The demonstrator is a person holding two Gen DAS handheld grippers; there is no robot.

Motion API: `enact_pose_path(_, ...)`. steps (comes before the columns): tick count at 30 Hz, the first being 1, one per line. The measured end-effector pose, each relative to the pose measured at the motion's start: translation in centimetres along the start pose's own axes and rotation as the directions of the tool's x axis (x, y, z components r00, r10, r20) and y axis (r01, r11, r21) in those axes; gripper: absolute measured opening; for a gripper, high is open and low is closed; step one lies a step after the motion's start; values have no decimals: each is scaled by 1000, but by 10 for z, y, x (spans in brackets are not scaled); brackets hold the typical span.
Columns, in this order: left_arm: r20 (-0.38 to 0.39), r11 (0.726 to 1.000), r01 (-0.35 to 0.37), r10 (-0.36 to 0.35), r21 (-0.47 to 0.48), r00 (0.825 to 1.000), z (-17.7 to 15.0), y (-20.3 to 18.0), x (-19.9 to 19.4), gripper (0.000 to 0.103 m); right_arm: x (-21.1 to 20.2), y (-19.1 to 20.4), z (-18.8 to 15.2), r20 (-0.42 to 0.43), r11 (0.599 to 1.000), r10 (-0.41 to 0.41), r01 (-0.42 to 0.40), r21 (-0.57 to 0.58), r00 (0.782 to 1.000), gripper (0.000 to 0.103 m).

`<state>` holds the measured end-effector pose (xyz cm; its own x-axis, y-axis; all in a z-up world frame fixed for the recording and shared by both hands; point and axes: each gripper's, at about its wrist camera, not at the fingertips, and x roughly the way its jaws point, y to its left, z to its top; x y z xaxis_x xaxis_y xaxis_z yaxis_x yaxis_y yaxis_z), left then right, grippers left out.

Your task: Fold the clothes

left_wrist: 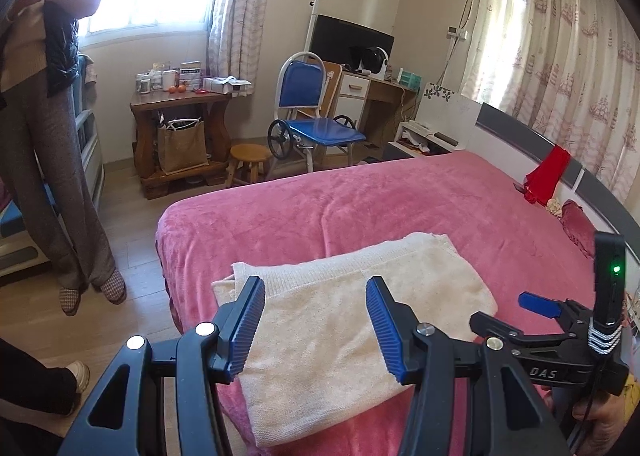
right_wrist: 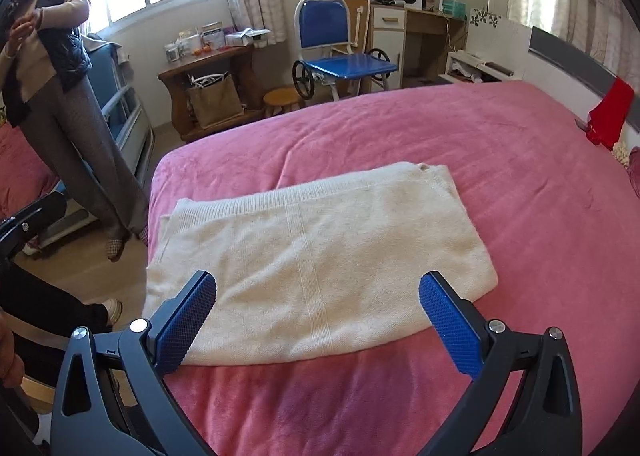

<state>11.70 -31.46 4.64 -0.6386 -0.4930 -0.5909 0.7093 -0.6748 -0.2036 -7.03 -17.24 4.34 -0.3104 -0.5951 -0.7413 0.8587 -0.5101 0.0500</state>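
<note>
A cream knitted garment (left_wrist: 344, 320) lies folded into a flat rectangle on the pink bedspread (left_wrist: 360, 199), near the bed's front left corner. It also shows in the right wrist view (right_wrist: 312, 256). My left gripper (left_wrist: 316, 296) is open and empty, held above the garment's near half. My right gripper (right_wrist: 318, 288) is open and empty, held just above the garment's near edge. The right gripper also shows in the left wrist view (left_wrist: 540, 306) at the right, beside the garment's right edge.
A person in grey trousers (left_wrist: 68, 183) stands on the wooden floor left of the bed. A blue wheeled chair (left_wrist: 312, 115), a round stool (left_wrist: 250, 163) and a wooden side table (left_wrist: 180, 131) stand beyond the bed. A red item (left_wrist: 546, 175) leans on the headboard.
</note>
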Motion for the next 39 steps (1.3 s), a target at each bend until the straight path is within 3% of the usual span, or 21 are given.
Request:
enact_pose_path(10,55,1000,21,-22,19,998,11,2,-7,56,11,3,-13,-44,999,-15,13,-34,999,103)
enact_pose_path(17,-20,998,54,-55,-45,998,13,6,-3,56,20,-1,-21,-77,1000,-22,20,-19,997,103)
enact_pose_path(22,22,990,124,-122,-67,992,18,6,-14,64,23,-1,-26,-83,999,-33,30,-33,996,103)
enact_pose_path(26,10,981,165,-165,-103,986,26,8,-12,65,29,0,-28,-95,998,-46,42,-46,994,103)
enact_pose_path(31,-33,983,129,-135,-130,990,24,10,-5,65,31,1,-29,-97,998,-51,46,-52,994,103)
enact_pose_path(39,-93,967,142,-164,-211,982,16,21,11,66,29,0,-33,-105,996,-74,68,-65,992,103)
